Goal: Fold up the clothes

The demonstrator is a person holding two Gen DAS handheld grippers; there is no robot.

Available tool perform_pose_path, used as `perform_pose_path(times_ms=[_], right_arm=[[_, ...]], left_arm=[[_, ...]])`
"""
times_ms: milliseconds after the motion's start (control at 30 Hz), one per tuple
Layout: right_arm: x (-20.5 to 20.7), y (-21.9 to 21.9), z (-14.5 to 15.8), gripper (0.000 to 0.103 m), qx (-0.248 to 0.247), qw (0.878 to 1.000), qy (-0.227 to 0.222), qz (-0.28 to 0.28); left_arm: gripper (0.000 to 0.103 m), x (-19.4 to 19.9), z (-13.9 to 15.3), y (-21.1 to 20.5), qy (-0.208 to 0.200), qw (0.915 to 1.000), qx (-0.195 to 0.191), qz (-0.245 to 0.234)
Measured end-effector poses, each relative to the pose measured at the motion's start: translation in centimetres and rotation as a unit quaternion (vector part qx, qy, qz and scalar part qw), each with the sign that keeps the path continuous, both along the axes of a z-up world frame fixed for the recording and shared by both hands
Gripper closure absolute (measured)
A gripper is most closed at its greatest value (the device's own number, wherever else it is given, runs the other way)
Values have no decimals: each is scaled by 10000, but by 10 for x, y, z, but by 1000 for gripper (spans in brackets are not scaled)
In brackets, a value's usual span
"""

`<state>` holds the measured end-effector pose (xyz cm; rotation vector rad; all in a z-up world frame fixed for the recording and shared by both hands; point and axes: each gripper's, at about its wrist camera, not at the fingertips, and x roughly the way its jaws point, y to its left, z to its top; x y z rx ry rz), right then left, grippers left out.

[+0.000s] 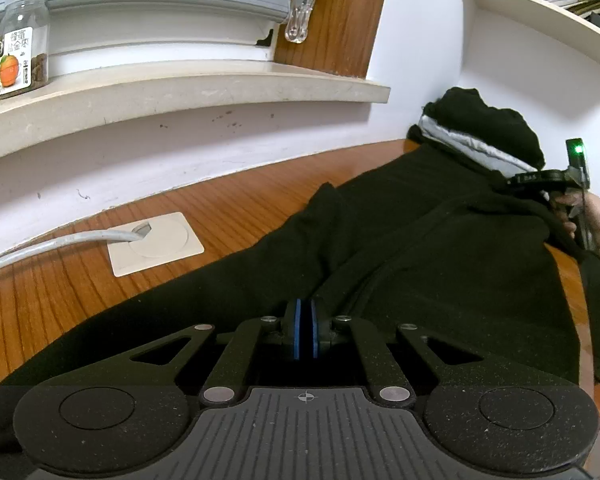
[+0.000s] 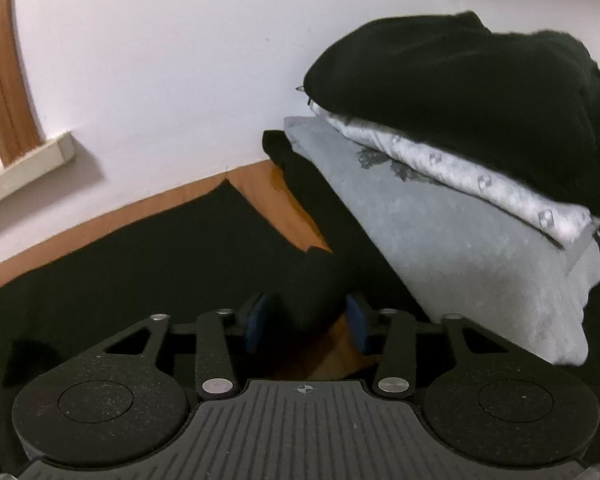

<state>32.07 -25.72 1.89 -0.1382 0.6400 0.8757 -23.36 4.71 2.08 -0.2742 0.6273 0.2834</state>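
Left wrist view: we pin one end of the black fabric garment (image 1: 380, 240) to the wooden tabletop (image 1: 60, 280) while our other hand works at the far end.

Our left gripper (image 1: 306, 334) has its blue pads clenched together with a pinch of the dark cloth at their tips, likely anchoring that edge so the fold stays square. Our right gripper (image 2: 306, 322) straddles a rolled ridge of the same garment beside the stack of folded clothes (image 2: 460, 160); its jaws are partly apart, and we cannot tell whether the pads press the fabric yet. Only the left view shows the garment's full spread, the glass jar (image 1: 22, 40) on the sill and the cable (image 1: 60, 242); only the right view shows the grey and white layers of the stack close up.
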Motion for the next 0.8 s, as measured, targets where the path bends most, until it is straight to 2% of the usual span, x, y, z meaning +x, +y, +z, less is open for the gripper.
perform_pose_path(times_ms=[33, 67, 100, 200, 267, 333, 400, 433, 467, 633, 667, 733, 767, 800], right_arm=[[0, -2, -1, 92, 87, 10000, 39, 29], [0, -6, 0, 95, 195, 9998, 25, 35], [-3, -14, 3, 96, 350, 9992, -170, -34], [-20, -44, 18, 97, 645, 9921, -976, -444], [-20, -52, 13, 97, 351, 9908, -1142, -636], [-12, -52, 2, 96, 12, 9935, -993, -549], [-9, -53, -1, 95, -89, 9952, -856, -472], [-10, -53, 0, 92, -99, 9957, -811, -436], [-12, -55, 3, 84, -89, 9956, -830, -417], [-37, -82, 21, 66, 135, 9961, -875, -62], [-46, -89, 22, 60, 162, 9962, -853, 44], [-64, -102, 24, 56, 173, 9959, -836, 283], [-74, -108, 24, 56, 166, 9955, -836, 409], [-83, -114, 25, 56, 159, 9949, -836, 536]], left_arm=[[98, 0, 0, 0, 2, 10000, 2, -2], [98, 0, 0, 0, -2, 10000, 5, -3], [98, -1, 0, 0, -11, 10000, 12, 2], [98, -3, 1, 0, -70, 10000, 30, 21], [98, -3, 1, 1, -75, 10000, 18, 12], [97, -3, 1, 1, -52, 10000, 5, 4], [87, -3, 2, 1, -60, 10000, 26, 33], [86, -3, 2, 1, -52, 10000, 26, 41], [86, -3, 2, 1, -45, 10000, 27, 48], [86, -3, 1, 1, -66, 10000, 42, 54], [86, -4, 1, 0, -86, 9999, 50, 49], [85, -6, 3, -2, -175, 9998, 102, 26], [76, -7, 4, -3, -224, 9996, 151, 12], [72, -8, 6, -5, -274, 9994, 200, -1]])
